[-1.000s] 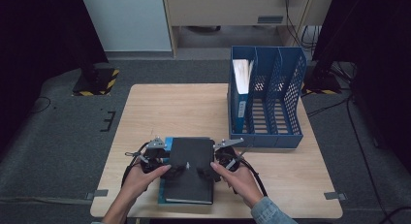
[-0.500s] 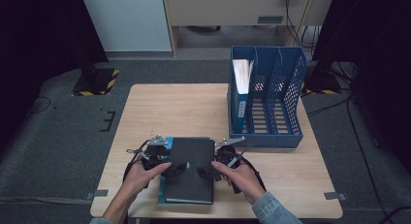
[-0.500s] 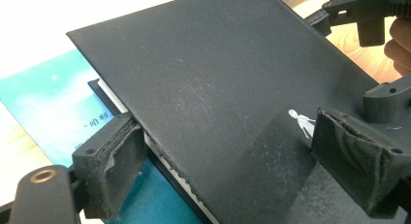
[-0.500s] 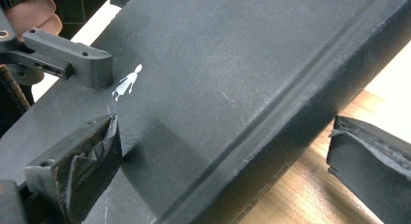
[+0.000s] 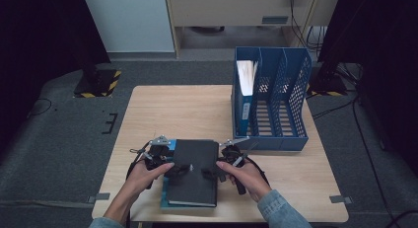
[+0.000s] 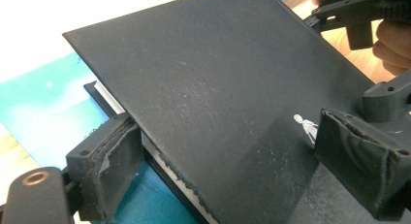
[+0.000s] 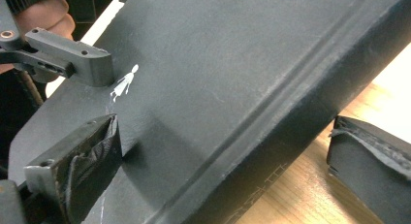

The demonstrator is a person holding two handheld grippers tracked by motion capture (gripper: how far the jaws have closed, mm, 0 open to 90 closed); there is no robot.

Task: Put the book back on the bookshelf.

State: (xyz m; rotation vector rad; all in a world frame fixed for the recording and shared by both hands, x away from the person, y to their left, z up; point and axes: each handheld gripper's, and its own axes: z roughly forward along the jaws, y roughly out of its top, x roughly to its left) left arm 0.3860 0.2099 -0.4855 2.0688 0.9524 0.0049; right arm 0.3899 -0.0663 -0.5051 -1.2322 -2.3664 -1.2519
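Straddling black book [image 5: 193, 170] | left tongs [image 5: 178, 170] gaping, just widened | right tongs [image 5: 209, 173] agape | nothing gripped

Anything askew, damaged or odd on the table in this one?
Mostly tidy. The black book lies on a blue folder, whose edges stick out at its left. Its cover shows faint scuffs in the left gripper view. The blue file rack stands upright.
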